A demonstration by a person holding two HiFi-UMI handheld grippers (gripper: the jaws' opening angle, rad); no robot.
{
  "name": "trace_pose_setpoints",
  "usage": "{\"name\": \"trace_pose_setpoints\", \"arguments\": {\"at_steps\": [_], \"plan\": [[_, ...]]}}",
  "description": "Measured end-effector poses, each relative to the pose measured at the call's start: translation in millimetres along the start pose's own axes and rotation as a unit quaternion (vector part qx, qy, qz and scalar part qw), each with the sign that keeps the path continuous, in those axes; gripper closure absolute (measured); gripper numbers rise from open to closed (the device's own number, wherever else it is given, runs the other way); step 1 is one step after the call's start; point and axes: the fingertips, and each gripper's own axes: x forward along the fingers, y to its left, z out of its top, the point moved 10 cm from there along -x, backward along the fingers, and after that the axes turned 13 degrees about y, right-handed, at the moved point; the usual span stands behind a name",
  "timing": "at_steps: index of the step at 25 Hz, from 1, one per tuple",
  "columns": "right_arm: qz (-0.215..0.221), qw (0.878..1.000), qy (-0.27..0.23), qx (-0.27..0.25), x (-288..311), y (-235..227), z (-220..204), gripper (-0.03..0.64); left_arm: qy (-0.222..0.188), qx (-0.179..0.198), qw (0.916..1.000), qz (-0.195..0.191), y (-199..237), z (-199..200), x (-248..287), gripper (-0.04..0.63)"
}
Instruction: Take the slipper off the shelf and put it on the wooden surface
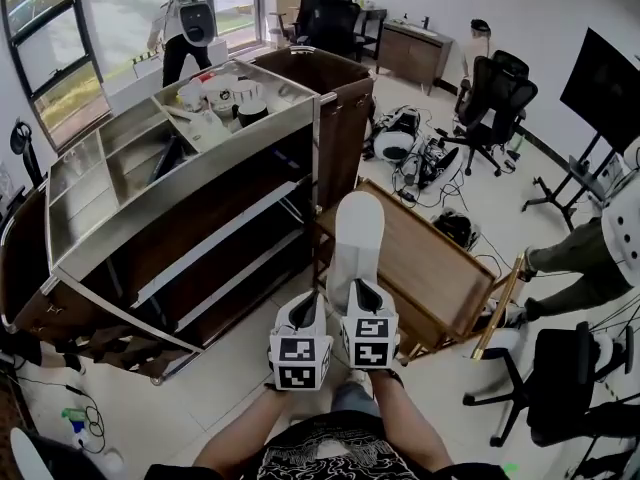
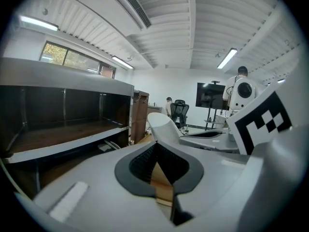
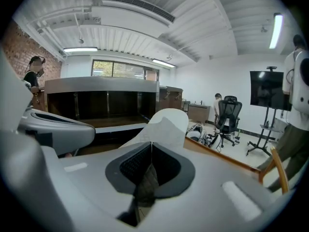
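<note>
Holding the white slipper (image 1: pixel 358 233) by its back end in the right tongs (image 1: pixel 362 290), off the shelf (image 1: pixel 190 183), out over the wooden tabletop (image 1: pixel 430 268). Left tongs (image 1: pixel 300 310) pressed together, empty. Looks light, thin, bendy; best pinched at the back edge.

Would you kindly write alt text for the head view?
The right hand-held gripper is shut on a long white slipper, holding it over the left edge of a brown wooden surface. The left hand-held gripper, jaws shut, sits beside it; a grey metal shelf unit stands left.
</note>
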Motion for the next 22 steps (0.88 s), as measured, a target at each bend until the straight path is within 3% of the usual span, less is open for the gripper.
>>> {"name": "trace_pose_setpoints", "arguments": {"at_steps": [22], "plan": [[-0.104,0.988,0.043,0.106,10,-152,-48,0.606,0.052,0.080,0.9883,-0.119,-120,25,122,0.591]]}}
